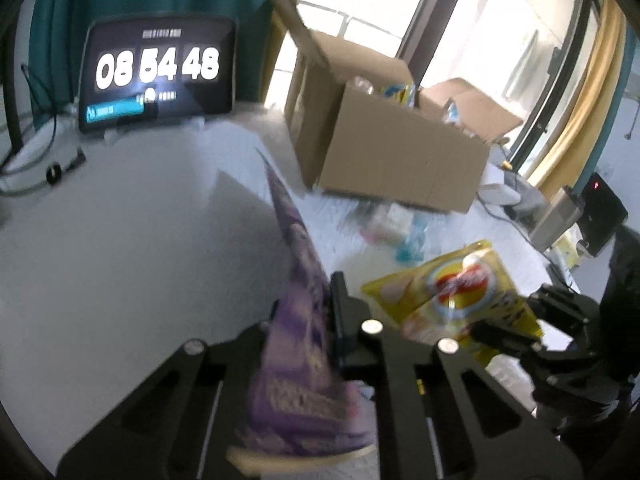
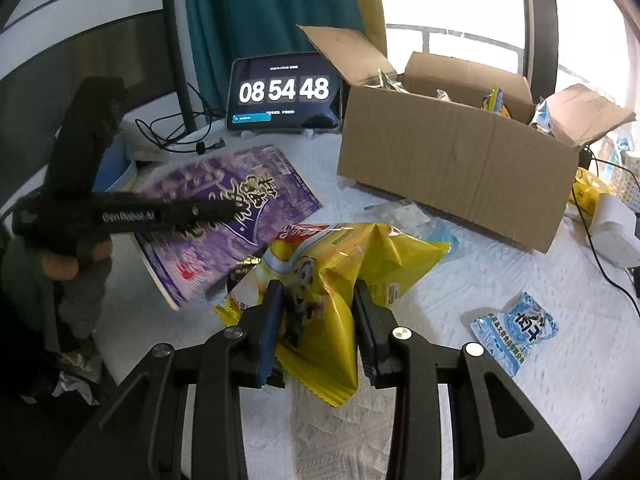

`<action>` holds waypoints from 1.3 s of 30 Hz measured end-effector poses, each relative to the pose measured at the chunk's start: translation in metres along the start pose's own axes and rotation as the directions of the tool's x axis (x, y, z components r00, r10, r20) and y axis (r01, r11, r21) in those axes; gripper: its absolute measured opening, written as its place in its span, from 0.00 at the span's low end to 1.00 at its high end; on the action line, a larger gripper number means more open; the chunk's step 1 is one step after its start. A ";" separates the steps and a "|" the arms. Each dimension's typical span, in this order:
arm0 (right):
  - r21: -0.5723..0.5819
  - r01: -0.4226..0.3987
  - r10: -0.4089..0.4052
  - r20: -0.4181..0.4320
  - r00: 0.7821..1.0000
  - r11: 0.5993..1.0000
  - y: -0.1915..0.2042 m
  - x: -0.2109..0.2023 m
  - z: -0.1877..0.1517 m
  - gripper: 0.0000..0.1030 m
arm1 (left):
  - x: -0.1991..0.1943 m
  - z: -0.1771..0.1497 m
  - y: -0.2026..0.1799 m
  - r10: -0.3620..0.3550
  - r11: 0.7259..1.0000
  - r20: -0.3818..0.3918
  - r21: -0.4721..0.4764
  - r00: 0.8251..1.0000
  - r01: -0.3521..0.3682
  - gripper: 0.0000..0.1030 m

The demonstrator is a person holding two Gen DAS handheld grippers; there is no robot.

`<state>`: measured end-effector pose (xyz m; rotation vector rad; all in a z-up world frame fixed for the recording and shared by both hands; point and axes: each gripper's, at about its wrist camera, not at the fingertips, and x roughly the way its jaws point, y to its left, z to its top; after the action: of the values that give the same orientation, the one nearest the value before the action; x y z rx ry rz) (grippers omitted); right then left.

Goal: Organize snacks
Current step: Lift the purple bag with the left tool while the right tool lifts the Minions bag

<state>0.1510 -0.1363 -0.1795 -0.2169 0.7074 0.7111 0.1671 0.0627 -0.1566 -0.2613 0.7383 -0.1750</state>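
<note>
On the white-covered table (image 2: 460, 280), counted: one open cardboard box (image 2: 452, 168) with several packets showing above its rim; one purple snack bag (image 2: 224, 216); one yellow chip bag (image 2: 328, 264); one small blue-and-white packet (image 2: 514, 330) lying flat, well apart to the right of the yellow bag; one clear wrapper with a pale blue piece (image 2: 424, 220) just in front of the box; one tablet clock (image 2: 284, 94) reading 08 54 48, standing beside the box against a teal curtain (image 2: 260, 12). Two grippers in view; right gripper (image 2: 316, 316) closed onto the lower part of the yellow chip bag, the crumpled foil pinched between the two blue-padded fingers (image 2: 270, 320), the bag rising forward from them toward the box; left gripper (image 2: 224, 212) reaches across the purple bag's face, seen from the side; in the left wrist view the purple snack bag (image 1: 296, 320) stands edge-on between the left gripper's (image 1: 304, 312) fingers, the right-hand finger (image 1: 340, 312) pressed against its side, the other hidden behind the bag, so the grip reads as clamped on the bag; that view is blurred. Purple bag is tilted, lower corner overlapped by the yellow bag; yellow chip bag (image 1: 452, 296) lies just right of it, held by the right gripper (image 1: 520, 332) at its lower edge; cardboard box (image 1: 388, 152) sits beyond both bags.
</note>
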 end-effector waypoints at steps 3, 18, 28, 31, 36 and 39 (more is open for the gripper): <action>-0.013 -0.003 0.003 0.002 1.000 1.000 0.002 0.000 0.003 0.34 | -0.013 0.013 -0.008 0.005 0.999 0.045 0.041 0.999 -0.007 0.06; -0.017 0.037 -0.035 0.110 0.993 0.999 -0.023 -0.037 0.043 0.33 | -0.042 0.065 -0.049 -0.039 0.989 0.168 0.145 0.985 0.015 0.05; -0.016 0.110 -0.103 0.232 0.967 0.994 -0.061 -0.072 0.085 0.33 | -0.072 0.118 -0.088 -0.075 0.966 0.292 0.259 0.953 -0.003 0.05; -0.016 0.137 -0.128 0.262 0.956 0.990 -0.073 -0.076 0.101 0.33 | -0.073 0.134 -0.097 -0.081 0.960 0.322 0.281 0.943 -0.014 0.06; -0.013 0.177 -0.165 0.308 0.937 0.984 -0.095 -0.081 0.124 0.33 | -0.066 0.163 -0.109 -0.086 0.947 0.360 0.319 0.929 -0.035 0.06; -0.013 0.206 -0.190 0.331 0.924 0.979 -0.108 -0.082 0.137 0.33 | -0.055 0.179 -0.114 -0.089 0.940 0.370 0.339 0.925 -0.045 0.06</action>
<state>0.2492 -0.2036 -0.0279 -0.2039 0.3436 0.5524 0.2422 -0.0013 0.0392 0.0326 0.3070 -0.2624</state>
